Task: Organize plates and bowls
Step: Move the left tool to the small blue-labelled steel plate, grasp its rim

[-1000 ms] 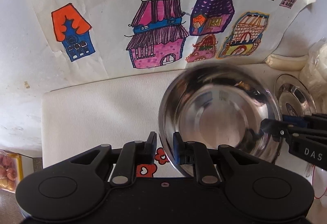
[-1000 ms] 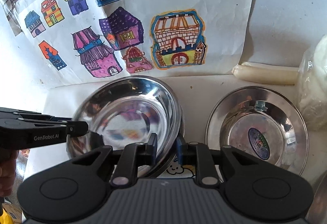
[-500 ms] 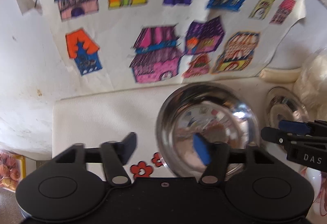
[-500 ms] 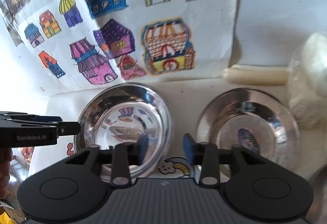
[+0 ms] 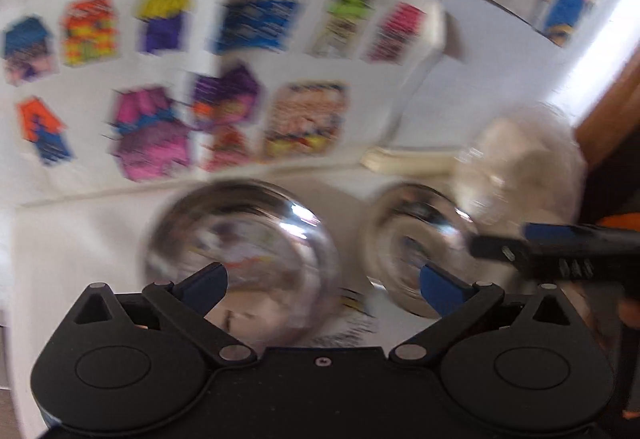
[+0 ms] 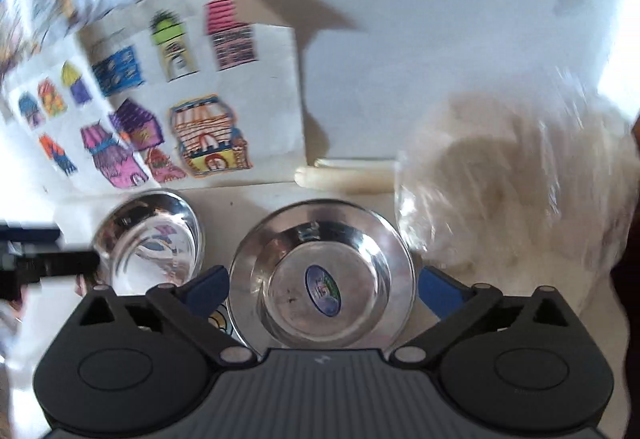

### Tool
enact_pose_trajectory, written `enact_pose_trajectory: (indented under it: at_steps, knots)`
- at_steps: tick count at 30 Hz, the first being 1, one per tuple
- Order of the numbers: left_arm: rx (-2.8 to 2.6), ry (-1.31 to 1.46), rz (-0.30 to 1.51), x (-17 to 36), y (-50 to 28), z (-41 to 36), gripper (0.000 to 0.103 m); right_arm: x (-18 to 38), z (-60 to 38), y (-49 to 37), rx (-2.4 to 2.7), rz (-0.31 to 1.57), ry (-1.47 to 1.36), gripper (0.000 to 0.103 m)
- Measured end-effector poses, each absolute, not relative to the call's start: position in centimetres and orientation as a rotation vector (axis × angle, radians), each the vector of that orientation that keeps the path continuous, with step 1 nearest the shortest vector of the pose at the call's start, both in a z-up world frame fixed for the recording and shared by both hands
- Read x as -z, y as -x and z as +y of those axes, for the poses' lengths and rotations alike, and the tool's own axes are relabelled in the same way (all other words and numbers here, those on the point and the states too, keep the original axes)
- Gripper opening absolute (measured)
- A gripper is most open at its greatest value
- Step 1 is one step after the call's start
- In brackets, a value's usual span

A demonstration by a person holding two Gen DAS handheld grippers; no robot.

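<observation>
A shiny steel bowl (image 5: 240, 251) rests on the white table cover (image 5: 80, 239), blurred in the left wrist view. To its right lies a steel plate (image 6: 320, 271) with a round sticker in its middle. My left gripper (image 5: 322, 277) hangs above and in front of the bowl, jaws opening wide, pads touching nothing. My right gripper (image 6: 322, 283) hovers over the near side of the plate, jaws likewise opening, holding nothing. The bowl (image 6: 152, 239) shows at the left of the right wrist view. Each gripper's fingers (image 5: 560, 251) (image 6: 40, 259) show at the edge of the other's view.
A clear plastic bag (image 6: 520, 179) of white stuff stands right of the plate. A cream roll (image 6: 344, 177) lies along the wall behind it. A sheet of coloured house drawings (image 6: 180, 111) leans on the wall. Brown wood (image 5: 608, 99) stands at the far right.
Both grippers let go of the bowl's rim and opened wide. Both drew back and up, and their views swung right toward the sticker plate. The bowl stays on the table.
</observation>
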State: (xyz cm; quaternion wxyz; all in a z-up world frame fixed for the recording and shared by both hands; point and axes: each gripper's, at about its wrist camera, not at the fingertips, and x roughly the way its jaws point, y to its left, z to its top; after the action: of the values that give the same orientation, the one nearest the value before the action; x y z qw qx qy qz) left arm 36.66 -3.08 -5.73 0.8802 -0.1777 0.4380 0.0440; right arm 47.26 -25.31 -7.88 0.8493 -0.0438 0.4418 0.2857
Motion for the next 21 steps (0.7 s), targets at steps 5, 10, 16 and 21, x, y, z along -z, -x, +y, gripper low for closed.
enact_pose_trajectory:
  at_steps: [5,10,16,21]
  knots:
    - [-0.012,0.416,0.961,7.4,-37.8,-6.4,0.102,8.6,-27.5,-49.4,-0.593,1.027,-0.035,0.103]
    - [-0.036,0.542,1.010,9.6,-39.1,-8.3,0.102,9.7,-27.9,-50.7,-0.579,1.063,-0.013,0.103]
    - [-0.117,0.611,1.023,11.3,-40.4,-9.5,0.102,11.5,-27.9,-51.3,-0.567,1.109,0.002,0.097]
    - [-0.183,0.671,1.036,12.6,-40.9,-9.4,0.101,12.4,-28.1,-51.6,-0.571,1.140,-0.049,0.093]
